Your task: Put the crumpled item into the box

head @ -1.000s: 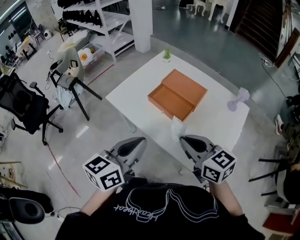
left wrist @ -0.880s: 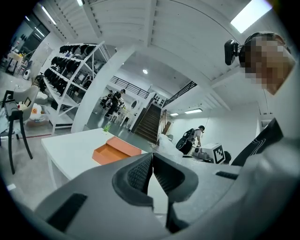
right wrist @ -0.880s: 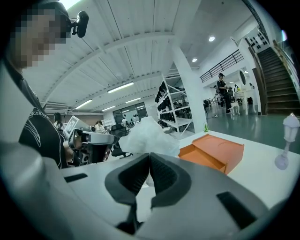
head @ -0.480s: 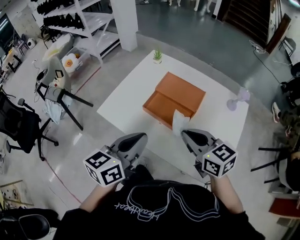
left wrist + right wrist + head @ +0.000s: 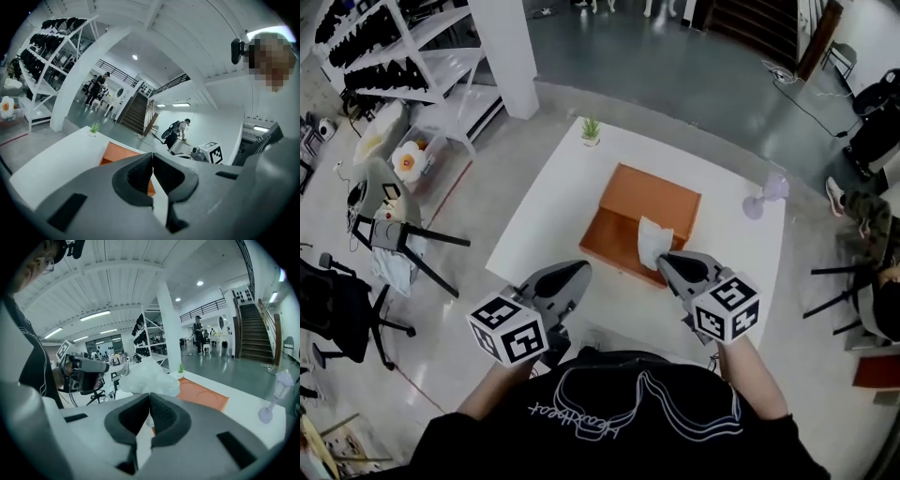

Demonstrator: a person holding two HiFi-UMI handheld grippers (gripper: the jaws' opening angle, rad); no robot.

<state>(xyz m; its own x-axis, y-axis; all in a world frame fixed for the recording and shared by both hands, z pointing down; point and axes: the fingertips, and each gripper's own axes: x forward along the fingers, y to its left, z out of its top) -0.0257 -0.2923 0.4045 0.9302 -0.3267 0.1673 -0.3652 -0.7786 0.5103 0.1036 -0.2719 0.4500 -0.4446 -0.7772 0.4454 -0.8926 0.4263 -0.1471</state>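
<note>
- The right gripper (image 5: 662,260) is clenched on the crumpled item (image 5: 652,241), a white wad of thin, paper-like material. In the right gripper view its jaws are pressed together on the wad's lower edge, and the rest billows up above the tips (image 5: 150,378).
- In the head view the crumpled item overlaps the 5 o'clock part of the orange box (image 5: 649,199), just past the gripper's tip. How high it hangs over the box cannot be told.
- The box lies about mid-table on the white table (image 5: 539,216). It is drawer-style: a flat closed part lies toward 1 o'clock and an open tray is pulled out toward 7 o'clock.
- The left gripper (image 5: 579,270) sits at 7 o'clock from the box, over the table's near edge. Its jaws are closed against each other with nothing between them, as the left gripper view shows (image 5: 152,161).
- A small potted plant (image 5: 591,129) stands at the table's far corner, at 11 o'clock from the box.
- A pale lilac goblet-shaped object (image 5: 766,194) stands near the table's right edge, at 3 o'clock from the box and well apart from it.
- A white shelving rack (image 5: 412,56) stands on the floor at 10 o'clock from the table.
</note>
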